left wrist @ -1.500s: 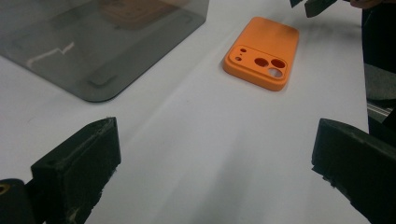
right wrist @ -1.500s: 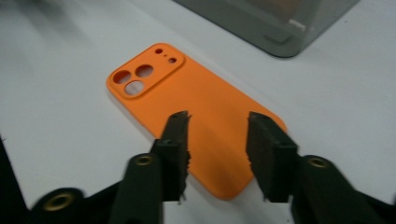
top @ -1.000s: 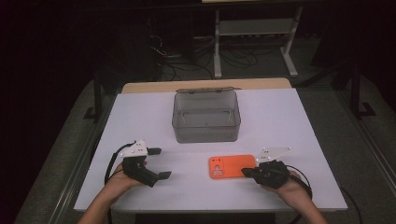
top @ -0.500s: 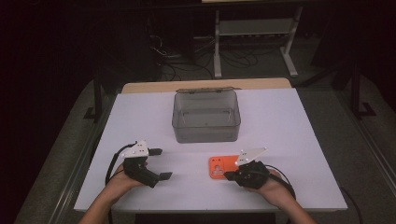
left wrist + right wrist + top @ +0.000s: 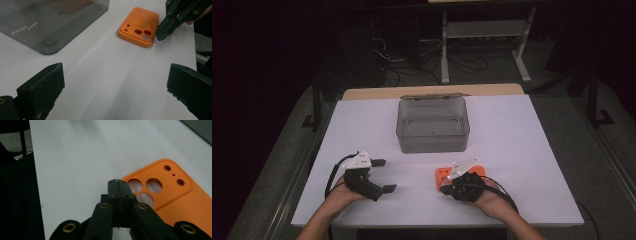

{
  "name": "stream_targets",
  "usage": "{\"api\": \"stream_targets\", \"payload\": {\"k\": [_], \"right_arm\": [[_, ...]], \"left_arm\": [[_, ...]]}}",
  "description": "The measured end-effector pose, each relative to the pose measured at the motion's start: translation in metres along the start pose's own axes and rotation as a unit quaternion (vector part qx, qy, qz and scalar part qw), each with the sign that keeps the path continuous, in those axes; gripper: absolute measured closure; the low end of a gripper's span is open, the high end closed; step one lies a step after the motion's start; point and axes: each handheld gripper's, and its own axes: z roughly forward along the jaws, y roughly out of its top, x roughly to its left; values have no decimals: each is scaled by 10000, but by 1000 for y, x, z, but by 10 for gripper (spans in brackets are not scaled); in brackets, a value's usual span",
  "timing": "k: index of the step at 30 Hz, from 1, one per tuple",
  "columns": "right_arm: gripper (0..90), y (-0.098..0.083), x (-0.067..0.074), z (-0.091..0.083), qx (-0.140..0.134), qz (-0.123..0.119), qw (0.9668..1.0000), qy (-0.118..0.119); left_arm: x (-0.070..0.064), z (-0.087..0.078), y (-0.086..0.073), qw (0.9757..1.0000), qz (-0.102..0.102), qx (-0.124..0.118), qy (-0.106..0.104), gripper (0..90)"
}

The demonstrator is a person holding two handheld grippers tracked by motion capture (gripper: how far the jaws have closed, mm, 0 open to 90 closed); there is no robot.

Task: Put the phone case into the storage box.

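We see the white desk (image 5: 522, 150) first, wide and mostly bare, its near edge running under both forearms. The smoky clear box (image 5: 433, 125) stands toward the far edge, lid swung back, with open surface to either side of it and in front. Nearer than the box and a little to its right lies the orange phone case (image 5: 138, 26), flat, camera holes up, well apart from the box. Our right tongs (image 5: 117, 183) are pressed shut on nothing, their tip low over the case's camera-hole end; whether it touches, we cannot tell. Our left tongs (image 5: 382, 175) rest in front of the box to its left, spread wide and empty, pointing across toward the case.
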Motion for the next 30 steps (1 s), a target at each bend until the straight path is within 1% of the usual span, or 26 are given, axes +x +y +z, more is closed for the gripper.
{"api": "stream_targets", "payload": {"k": [1, 5, 7, 10, 14, 15, 17, 25, 29, 30], "right_arm": [[886, 1, 1, 3, 45, -52, 10000, -1], [886, 2, 1, 6, 105, -112, 9999, -35], [886, 3, 0, 9, 162, -151, 9997, -95], [886, 4, -2, 10, 164, -168, 9997, -82], [886, 8, -5, 13, 185, -188, 9996, -139], [886, 10, -7, 14, 186, -151, 9995, -184], [886, 12, -9, 15, 179, -145, 9995, -196], [887, 23, -24, 23, 223, -55, 9990, -371], [887, 26, -30, 25, 199, 37, 9990, -388], [887, 27, -31, 26, 208, 20, 9988, -446]], "left_arm": [[0, 0, 0, 10000, -3, 1, 1, 8], [0, 0, 0, 10000, 3, 16, 1, 8], [0, 0, 0, 10000, 2, 19, -3, 8], [-1, 1, 0, 10000, 0, 19, -7, 8], [-1, 1, 0, 10000, -6, 13, -9, 8], [-1, 1, 0, 10000, -1, 16, -11, 8], [-1, 1, 0, 10000, 7, 16, -17, 8], [-1, 1, 1, 10000, -4, 11, -34, 8], [-1, 1, 1, 10000, -2, 10, -33, 8], [-1, 1, 1, 10000, -1, 14, -34, 8]]}}
